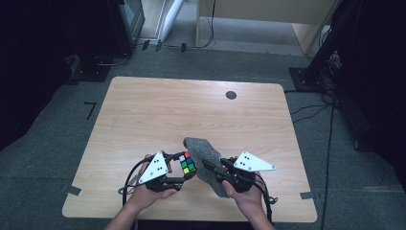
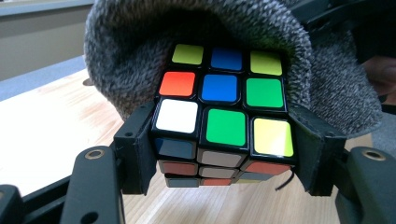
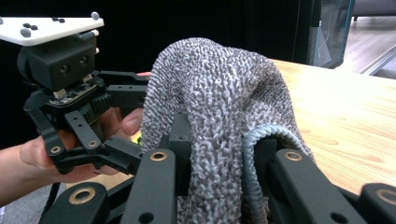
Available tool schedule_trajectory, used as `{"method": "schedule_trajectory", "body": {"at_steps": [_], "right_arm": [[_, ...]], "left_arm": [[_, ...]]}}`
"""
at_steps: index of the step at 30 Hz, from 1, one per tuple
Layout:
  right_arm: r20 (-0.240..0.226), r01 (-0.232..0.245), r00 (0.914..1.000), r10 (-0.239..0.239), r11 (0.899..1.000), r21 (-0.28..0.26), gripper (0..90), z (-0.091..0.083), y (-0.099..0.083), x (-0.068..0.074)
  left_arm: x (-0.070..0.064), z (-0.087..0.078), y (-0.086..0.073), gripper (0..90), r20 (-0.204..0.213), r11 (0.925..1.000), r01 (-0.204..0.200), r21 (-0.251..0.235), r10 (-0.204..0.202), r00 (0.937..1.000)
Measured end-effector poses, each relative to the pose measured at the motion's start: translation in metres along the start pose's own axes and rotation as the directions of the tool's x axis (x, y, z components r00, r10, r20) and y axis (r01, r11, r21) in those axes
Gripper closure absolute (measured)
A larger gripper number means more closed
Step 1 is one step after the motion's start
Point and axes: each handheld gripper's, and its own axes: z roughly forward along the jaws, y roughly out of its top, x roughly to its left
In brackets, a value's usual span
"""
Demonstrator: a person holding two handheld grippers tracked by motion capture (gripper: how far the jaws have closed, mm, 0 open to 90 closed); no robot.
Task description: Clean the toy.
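Cube (image 1: 187, 164) and grey knit pouch (image 1: 207, 165) meet above wooden table (image 1: 143, 115) — carpeted room.

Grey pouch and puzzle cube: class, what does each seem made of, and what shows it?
Grey pouch: probably knitted yarn, matte; looped, nubbly texture and a corded rim. Puzzle cube: likely hard plastic, glossy; black frame and coloured tiles catch reflections.

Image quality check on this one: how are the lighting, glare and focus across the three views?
High view: the table is evenly lit and the surroundings are dark; it is soft overall. Left gripper view: the Rubik's cube is sharp, with glare on its yellow and white stickers. Right gripper view: the grey knitted pouch is crisp, the background black, and the near jaws slightly blurred.
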Motion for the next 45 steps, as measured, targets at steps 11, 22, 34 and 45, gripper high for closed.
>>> {"method": "schedule_trajectory", "body": {"at_steps": [11, 22, 34, 45], "right_arm": [[0.004, -0.004, 1.0000, 0.004, 1.000, 0.008, 70.6, -0.001, -0.002, -0.001], [0.026, -0.013, 0.9996, 0.012, 0.999, 0.051, 70.3, 0.005, -0.011, -0.013], [0.021, 0.008, 0.9998, -0.009, 0.999, 0.039, 69.7, 0.002, -0.011, -0.010], [-0.013, -0.006, 0.9999, 0.006, 1.000, 0.016, 68.8, 0.001, -0.008, -0.008]], "left_arm": [[-0.001, 0.003, -0.001, 34.1, 0.004, 0.9999, 0.009, 0.008, -0.009, 0.9999], [0.003, 0.002, -0.003, 34.0, 0.013, 0.9998, 0.013, 0.017, -0.013, 0.9998], [0.002, -0.002, 0.002, 34.1, 0.005, 1.0000, -0.001, -0.004, 0.001, 1.0000], [-0.001, -0.002, 0.004, 34.1, -0.022, 0.9996, -0.026, 0.015, 0.026, 0.9994]]}}
